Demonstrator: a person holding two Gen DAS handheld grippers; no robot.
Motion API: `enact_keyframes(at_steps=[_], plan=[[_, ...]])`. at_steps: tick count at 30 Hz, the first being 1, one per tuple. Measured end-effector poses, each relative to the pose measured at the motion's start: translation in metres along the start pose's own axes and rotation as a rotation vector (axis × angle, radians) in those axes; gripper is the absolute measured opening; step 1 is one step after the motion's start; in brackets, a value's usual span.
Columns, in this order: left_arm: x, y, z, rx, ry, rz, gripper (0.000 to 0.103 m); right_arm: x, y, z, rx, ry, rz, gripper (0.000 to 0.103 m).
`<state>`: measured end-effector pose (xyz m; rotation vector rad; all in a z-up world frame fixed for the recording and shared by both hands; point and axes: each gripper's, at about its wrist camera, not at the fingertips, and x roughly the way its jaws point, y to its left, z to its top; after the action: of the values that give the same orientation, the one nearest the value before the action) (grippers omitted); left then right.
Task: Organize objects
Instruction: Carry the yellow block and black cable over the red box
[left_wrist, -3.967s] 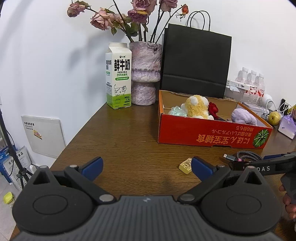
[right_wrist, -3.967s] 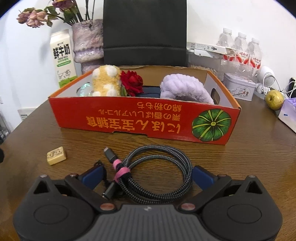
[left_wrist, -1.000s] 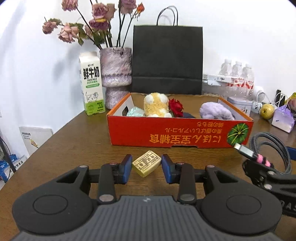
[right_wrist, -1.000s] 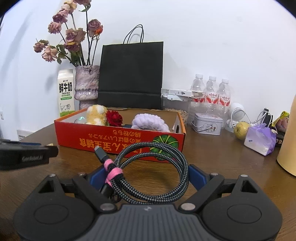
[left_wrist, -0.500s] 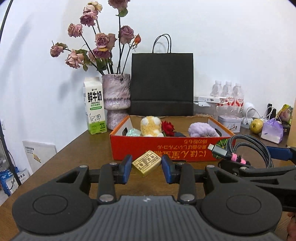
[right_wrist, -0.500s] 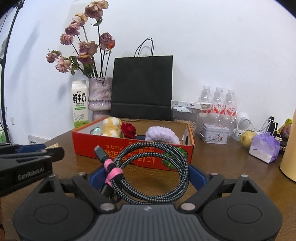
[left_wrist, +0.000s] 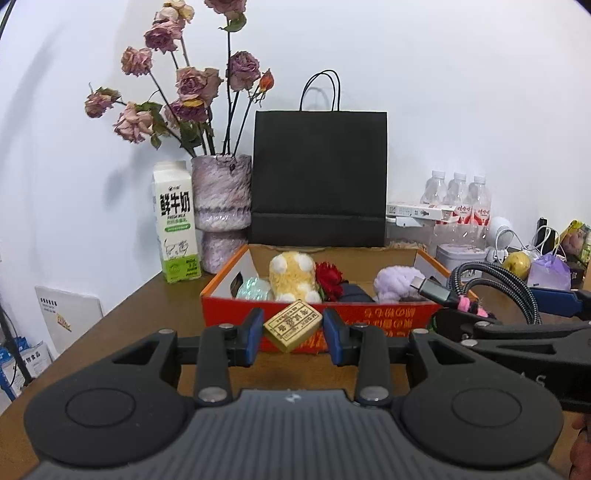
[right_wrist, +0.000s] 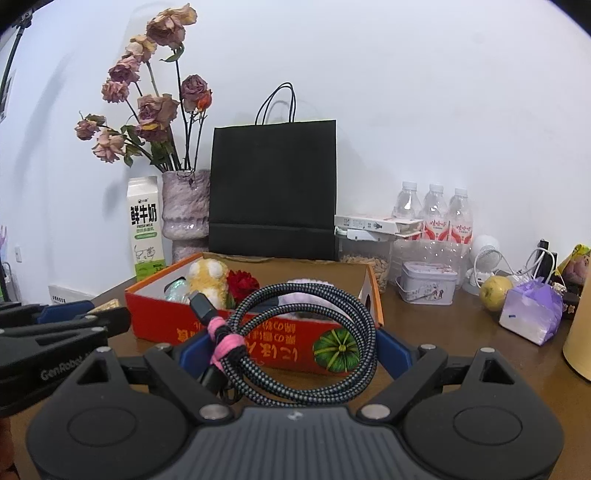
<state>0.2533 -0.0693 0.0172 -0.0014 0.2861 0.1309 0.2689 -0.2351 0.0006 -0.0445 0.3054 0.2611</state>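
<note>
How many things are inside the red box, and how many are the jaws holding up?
In the red box: 5 (teal thing, yellow plush, red rose, dark item, purple fluffy thing)
Held: 2 (small yellow block, coiled cable)
Total: 7

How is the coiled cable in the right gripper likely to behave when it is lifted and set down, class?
The cable probably stays a neat coil, since a pink tie binds it. Its free plug end sticks up, so it may flop or snag. The braided cover likely grips the right gripper well.
</note>
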Motion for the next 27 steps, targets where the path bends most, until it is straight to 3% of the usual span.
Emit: enact_keyframes(at_steps=[9,27], plan=[[0.033,-0.001,0.023,-0.033,-0.030,0.000,0.036,0.031,-0.004,0.025,0.014,-0.043,-0.013,0.091],[0.112,0.000,0.057,-0.051,-0.055,0.003,0.035,0.111,-0.013,0.055,0.025,-0.040,-0.026,0.091]])
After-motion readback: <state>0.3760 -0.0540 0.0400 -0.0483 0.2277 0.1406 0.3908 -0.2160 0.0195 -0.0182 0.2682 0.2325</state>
